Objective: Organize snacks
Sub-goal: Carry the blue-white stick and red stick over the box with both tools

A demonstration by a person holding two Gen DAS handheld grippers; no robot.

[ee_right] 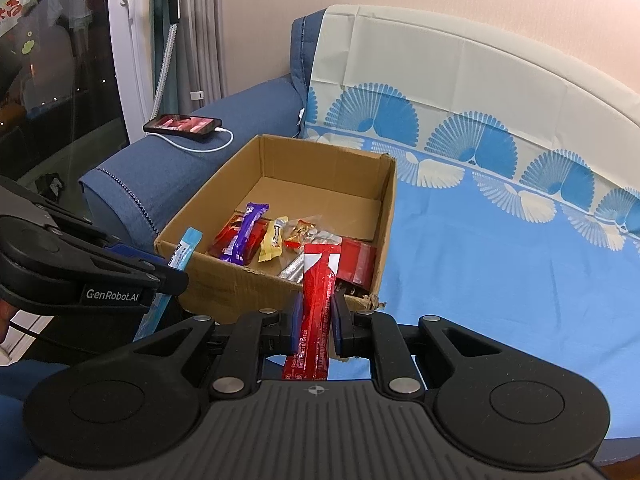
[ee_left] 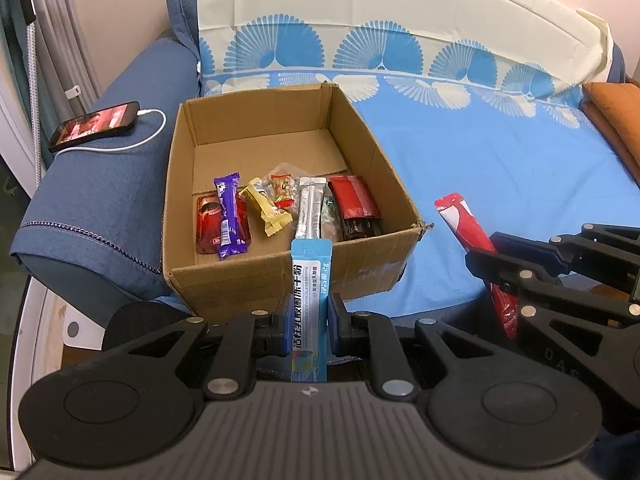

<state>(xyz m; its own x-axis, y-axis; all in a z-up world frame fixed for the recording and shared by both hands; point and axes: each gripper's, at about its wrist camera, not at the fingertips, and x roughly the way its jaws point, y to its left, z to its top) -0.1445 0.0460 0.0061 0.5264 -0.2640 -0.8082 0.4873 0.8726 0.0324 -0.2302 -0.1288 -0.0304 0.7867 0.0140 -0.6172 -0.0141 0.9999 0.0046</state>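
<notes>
We hold near box: left gripper pinches blue stick, right gripper pinches red stick. Next: carry over rim, release inside.

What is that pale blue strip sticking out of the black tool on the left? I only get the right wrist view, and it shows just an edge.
Observer: It is a long flat blue sachet with printed text down its face, standing upright in the left gripper, whose jaws are shut on it.
Operator: And what lies past the right edge of my picture?
Observer: An orange cushion sits at the far right end of the blue cover.
</notes>
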